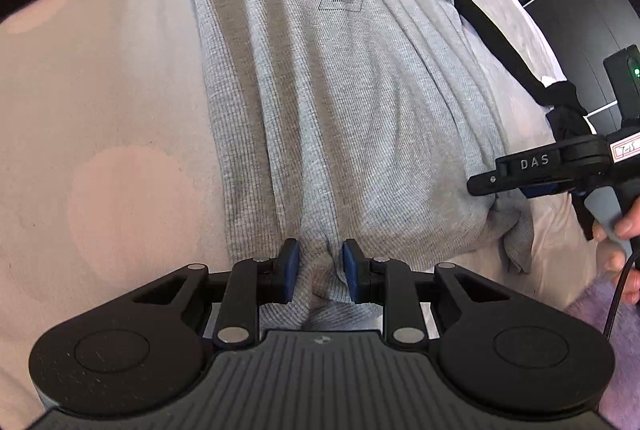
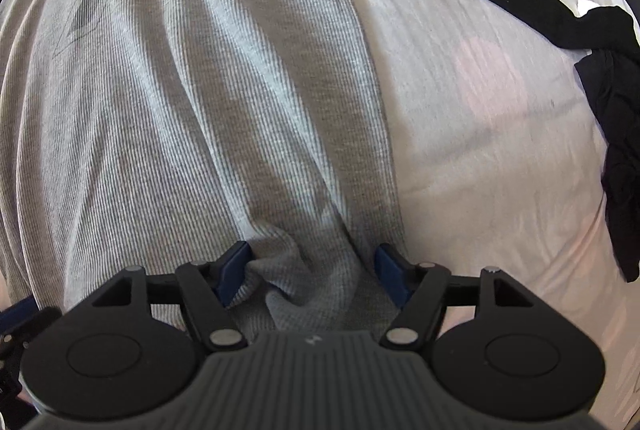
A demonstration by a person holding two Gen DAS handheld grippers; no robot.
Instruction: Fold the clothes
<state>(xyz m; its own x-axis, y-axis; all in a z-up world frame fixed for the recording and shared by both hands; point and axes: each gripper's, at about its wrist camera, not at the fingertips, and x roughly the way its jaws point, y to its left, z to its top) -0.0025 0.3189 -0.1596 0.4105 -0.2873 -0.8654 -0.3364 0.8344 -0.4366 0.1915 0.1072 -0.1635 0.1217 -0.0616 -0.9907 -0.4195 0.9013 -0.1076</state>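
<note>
Pale bedsheet (image 1: 120,133) covers the surface. Grey ribbed shirt (image 1: 328,101) lies flat on it, printed chest far, hem near. Black garment (image 2: 616,133) at the sheet's right edge. Left gripper (image 1: 320,270): jaws narrow, pinching bunched hem. Right gripper (image 2: 312,270): jaws wide, straddling the hem's right corner, pads not pressing.
</note>
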